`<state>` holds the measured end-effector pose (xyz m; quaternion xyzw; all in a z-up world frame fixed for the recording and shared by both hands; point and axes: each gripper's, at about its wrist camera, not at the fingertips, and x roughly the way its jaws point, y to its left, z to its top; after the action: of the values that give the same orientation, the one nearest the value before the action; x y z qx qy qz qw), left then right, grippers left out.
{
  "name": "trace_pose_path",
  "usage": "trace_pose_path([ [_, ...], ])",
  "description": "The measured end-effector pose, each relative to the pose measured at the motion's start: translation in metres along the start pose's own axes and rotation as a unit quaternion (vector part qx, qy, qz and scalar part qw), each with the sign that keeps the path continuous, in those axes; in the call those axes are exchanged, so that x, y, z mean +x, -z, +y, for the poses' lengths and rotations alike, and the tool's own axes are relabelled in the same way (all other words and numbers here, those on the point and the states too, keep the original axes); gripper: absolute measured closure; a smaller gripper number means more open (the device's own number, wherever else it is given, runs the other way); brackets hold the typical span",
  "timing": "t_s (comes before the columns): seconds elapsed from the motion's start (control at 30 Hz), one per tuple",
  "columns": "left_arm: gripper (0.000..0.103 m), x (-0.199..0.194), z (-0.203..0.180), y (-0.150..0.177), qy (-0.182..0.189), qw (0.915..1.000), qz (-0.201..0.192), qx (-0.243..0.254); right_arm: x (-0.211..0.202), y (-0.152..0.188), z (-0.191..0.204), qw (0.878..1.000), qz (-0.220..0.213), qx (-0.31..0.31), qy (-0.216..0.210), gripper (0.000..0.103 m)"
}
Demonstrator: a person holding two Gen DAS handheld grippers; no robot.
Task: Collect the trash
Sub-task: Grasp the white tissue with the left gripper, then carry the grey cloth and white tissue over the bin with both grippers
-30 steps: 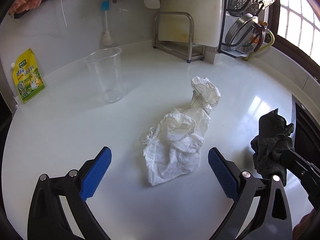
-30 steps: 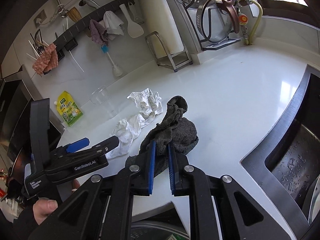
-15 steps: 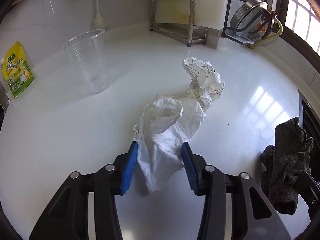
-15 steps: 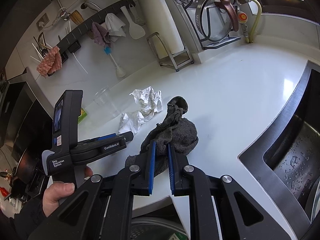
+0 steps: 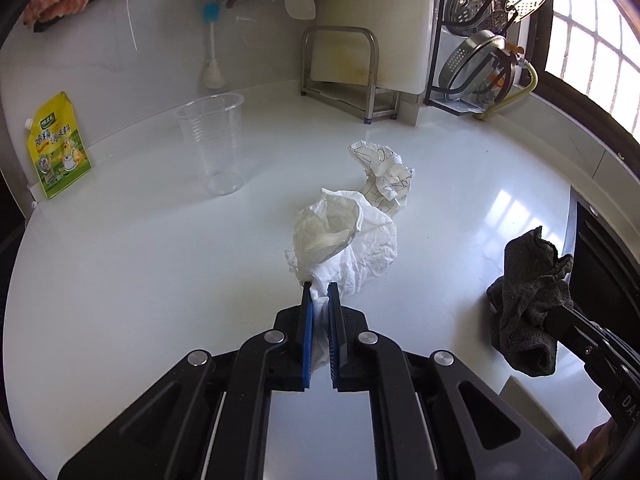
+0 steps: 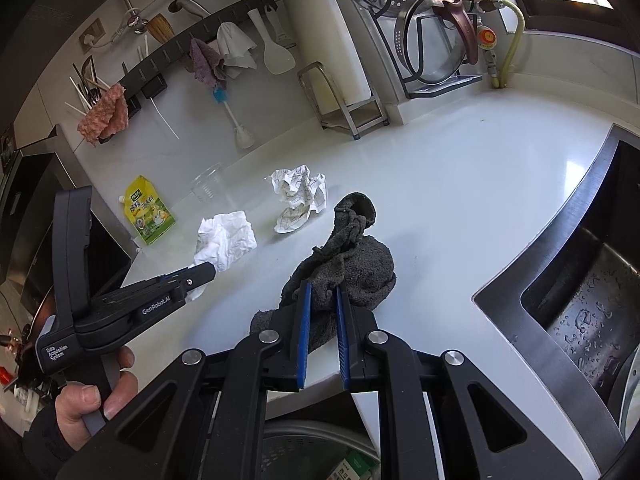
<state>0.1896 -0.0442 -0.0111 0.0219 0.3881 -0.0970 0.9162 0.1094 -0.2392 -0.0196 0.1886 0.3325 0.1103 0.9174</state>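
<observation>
My left gripper (image 5: 319,289) is shut on the near end of a crumpled white plastic bag (image 5: 348,240), lifted off the white counter (image 5: 140,280). The bag also shows in the right wrist view (image 6: 228,242), hanging from the left gripper (image 6: 208,270). A crumpled printed paper ball (image 5: 384,176) lies just beyond it, also in the right wrist view (image 6: 300,196). A clear plastic cup (image 5: 214,148) stands upright at the back left. My right gripper (image 6: 322,294) is shut on a dark grey rag (image 6: 352,264), which rests on the counter at the right (image 5: 528,300).
A yellow-green pouch (image 5: 56,148) leans at the far left. A metal stand with a cutting board (image 5: 352,68) and a lid rack (image 5: 488,40) stand at the back. A steel sink (image 6: 580,300) lies to the right. A bin (image 6: 312,452) sits below the counter's front edge.
My left gripper went from wide open to closed on the white bag and lifted it, pulling it away from the paper ball. The right gripper and rag stayed put.
</observation>
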Motion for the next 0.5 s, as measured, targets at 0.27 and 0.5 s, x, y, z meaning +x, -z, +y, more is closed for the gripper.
trace_pose_path([
  [0.27,0.096,-0.050,0.005,0.033,-0.014,0.9998,-0.015,-0.003,-0.026,0.016,0.014,1.000,0.003,-0.009,0.001,0.091],
  [0.5,0.096,-0.089,0.005,0.067,-0.018,0.9996,-0.023,-0.004,-0.058,0.041,0.038,1.000,0.007,-0.021,0.001,0.091],
])
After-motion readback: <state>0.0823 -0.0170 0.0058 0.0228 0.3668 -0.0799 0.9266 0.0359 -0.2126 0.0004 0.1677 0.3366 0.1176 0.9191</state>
